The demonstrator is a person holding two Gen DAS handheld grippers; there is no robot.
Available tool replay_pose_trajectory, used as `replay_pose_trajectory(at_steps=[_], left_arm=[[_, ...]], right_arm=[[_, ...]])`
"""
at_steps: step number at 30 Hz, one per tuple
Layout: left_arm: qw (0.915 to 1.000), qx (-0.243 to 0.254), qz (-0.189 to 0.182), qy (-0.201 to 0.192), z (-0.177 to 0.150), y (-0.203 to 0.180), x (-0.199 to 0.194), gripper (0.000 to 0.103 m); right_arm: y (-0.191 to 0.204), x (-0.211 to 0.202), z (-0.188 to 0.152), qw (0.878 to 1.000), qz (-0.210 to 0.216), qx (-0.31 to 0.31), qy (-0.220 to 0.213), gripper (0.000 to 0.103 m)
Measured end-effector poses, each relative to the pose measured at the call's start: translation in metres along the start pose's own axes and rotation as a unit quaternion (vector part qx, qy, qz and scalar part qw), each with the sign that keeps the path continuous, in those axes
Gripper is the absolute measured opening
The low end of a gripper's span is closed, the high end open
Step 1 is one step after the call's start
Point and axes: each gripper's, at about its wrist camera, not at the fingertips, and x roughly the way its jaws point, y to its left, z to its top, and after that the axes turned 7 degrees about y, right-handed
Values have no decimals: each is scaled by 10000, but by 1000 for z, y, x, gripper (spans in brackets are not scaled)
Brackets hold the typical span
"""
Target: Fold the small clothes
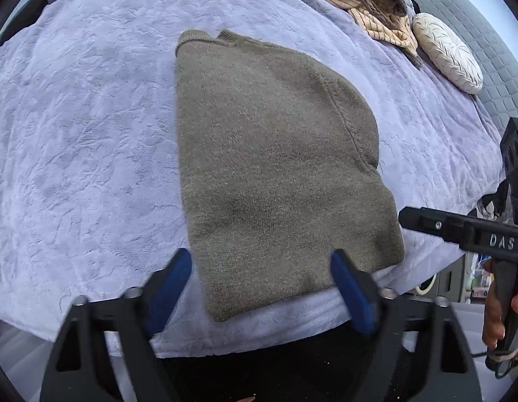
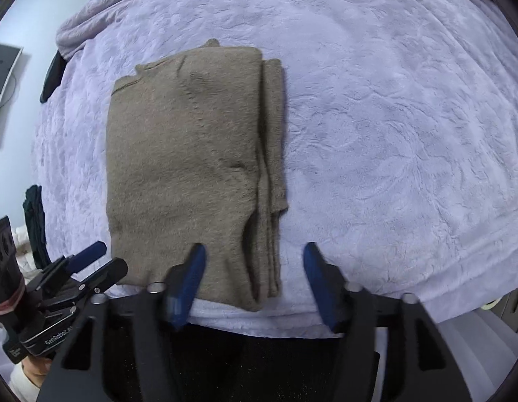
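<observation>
The folded olive sweater (image 1: 275, 167) is lying lengthwise on the lavender bed blanket (image 1: 84, 134), stretching away from the left gripper (image 1: 260, 288) and right gripper (image 2: 253, 281), both hovering released and empty over its near edge.

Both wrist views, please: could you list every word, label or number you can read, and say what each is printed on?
"DAS" – on the black body of the right gripper, seen in the left wrist view.
"GenRobot.A", cut off by the frame in front – on the left gripper, seen in the right wrist view.
A small label below it is too blurred to read.
</observation>
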Motion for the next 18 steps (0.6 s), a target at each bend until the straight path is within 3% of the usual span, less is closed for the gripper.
replay_pose_trajectory(at_steps=[6,8,12,13,16,18], left_arm=[[9994,-122,301,-78,0,2,-10,88],[9986,-123,511,-94,-1,2,-11,102],[9964,-93,790,-280,-5,-1,-21,102],[9958,-78,860,-306,-6,-3,-23,102],[9947,-76,966,-346,-7,-4,-28,102],[9946,-113,981,-327,-7,-3,-29,102]], right_arm=[[29,-7,-7,9990,-252,-350,-79,75],[34,-12,-8,9987,-288,-403,-141,78],[44,-21,-11,9977,-403,-447,-306,82],[45,-24,-12,9974,-437,-448,-364,84],[47,-28,-14,9964,-502,-439,-524,102],[49,-30,-17,9955,-561,-463,-605,103]])
